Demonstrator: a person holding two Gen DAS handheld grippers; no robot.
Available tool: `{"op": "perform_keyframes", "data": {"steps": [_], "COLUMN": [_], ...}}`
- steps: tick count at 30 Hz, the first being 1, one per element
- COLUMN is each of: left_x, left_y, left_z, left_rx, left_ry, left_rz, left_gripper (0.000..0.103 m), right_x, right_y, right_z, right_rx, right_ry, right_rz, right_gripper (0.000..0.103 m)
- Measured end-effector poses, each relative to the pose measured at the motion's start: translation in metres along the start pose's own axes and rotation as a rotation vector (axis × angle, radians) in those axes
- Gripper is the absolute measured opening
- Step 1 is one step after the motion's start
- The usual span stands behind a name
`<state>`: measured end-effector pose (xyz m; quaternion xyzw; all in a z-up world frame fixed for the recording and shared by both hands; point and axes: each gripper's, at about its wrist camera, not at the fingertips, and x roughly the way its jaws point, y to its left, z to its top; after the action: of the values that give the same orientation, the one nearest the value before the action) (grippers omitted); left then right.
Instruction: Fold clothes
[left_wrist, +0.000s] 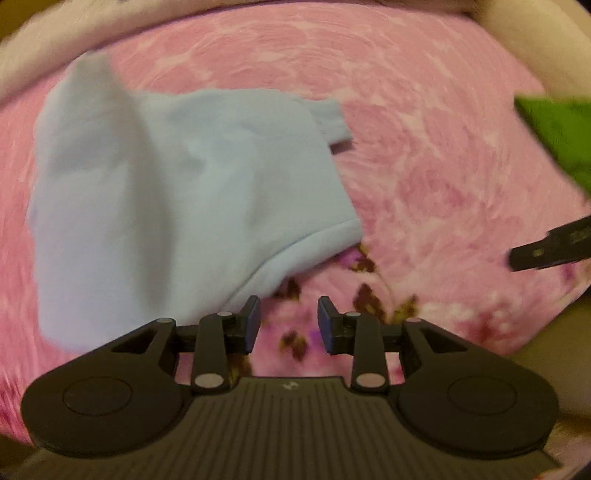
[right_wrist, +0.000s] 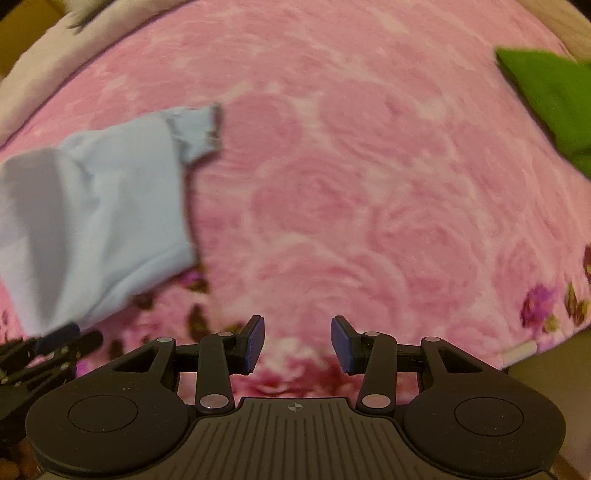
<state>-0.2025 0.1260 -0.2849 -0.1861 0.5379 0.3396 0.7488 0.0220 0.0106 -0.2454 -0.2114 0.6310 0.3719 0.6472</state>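
Light-blue shirt lies lengthwise away from camera – both grippers' fingers apart, empty

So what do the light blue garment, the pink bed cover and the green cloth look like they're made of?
The light blue garment looks like thin matte cotton knit: it drapes in soft folds and has a stitched hem. The pink bed cover looks like plush fleece, with a fuzzy printed rose pattern. The green cloth seems a thicker, nappy fabric, perhaps fleece; blur leaves that open.

I can read no text or numbers; the marks on each gripper body are too small to read.
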Motion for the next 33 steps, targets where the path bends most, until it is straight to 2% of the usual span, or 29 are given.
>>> {"op": "perform_keyframes", "data": {"steps": [4, 6, 11, 17, 18, 19, 22, 26, 28, 30, 31, 33], "left_x": [0.033, 0.040, 0.039, 0.054, 0.055, 0.055, 0.031, -0.014, -0.032, -0.041, -0.042, -0.043], "left_y": [-0.033, -0.040, -0.039, -0.031, -0.025, -0.019, 0.018, 0.103, 0.146, 0.182, 0.196, 0.209], "left_z": [-0.008, -0.020, -0.043, -0.066, -0.068, -0.071, -0.065, -0.058, -0.062, -0.073, -0.079, -0.093], "left_rx": [0.344, 0.488, 0.604, 0.785, 0.803, 0.821, 0.667, 0.360, 0.242, 0.180, 0.163, 0.124], "left_ry": [-0.016, -0.023, -0.014, -0.045, -0.057, -0.070, -0.131, -0.124, -0.102, -0.046, -0.011, 0.045], "left_rz": [0.224, 0.287, 0.323, 0.468, 0.484, 0.500, 0.475, 0.566, 0.611, 0.649, 0.657, 0.625], "left_gripper": [0.030, 0.030, 0.032, 0.035, 0.028, 0.011, 0.008, 0.008, 0.008, 0.008, 0.008, 0.010], "right_x": [0.021, 0.029, 0.042, 0.050, 0.052, 0.053, 0.053, 0.052, 0.054, 0.056, 0.057, 0.058], "right_y": [-0.022, -0.027, -0.024, -0.014, -0.013, -0.011, -0.009, -0.005, 0.002, 0.009, 0.013, 0.020], "right_z": [-0.009, -0.014, -0.024, -0.028, -0.027, -0.026, -0.025, -0.024, -0.024, -0.025, -0.025, -0.025], "right_rx": [0.050, 0.064, 0.057, 0.030, 0.027, 0.023, 0.019, 0.013, -0.001, -0.016, -0.024, -0.039], "right_ry": [0.049, 0.072, 0.117, 0.120, 0.119, 0.117, 0.117, 0.115, 0.119, 0.123, 0.125, 0.129], "right_rz": [-0.015, -0.011, 0.008, 0.014, 0.013, 0.011, 0.006, 0.001, 0.007, 0.012, 0.015, 0.021], "right_gripper": [0.044, 0.044, 0.044, 0.044, 0.044, 0.044, 0.044, 0.044, 0.044, 0.044, 0.044, 0.044]}}
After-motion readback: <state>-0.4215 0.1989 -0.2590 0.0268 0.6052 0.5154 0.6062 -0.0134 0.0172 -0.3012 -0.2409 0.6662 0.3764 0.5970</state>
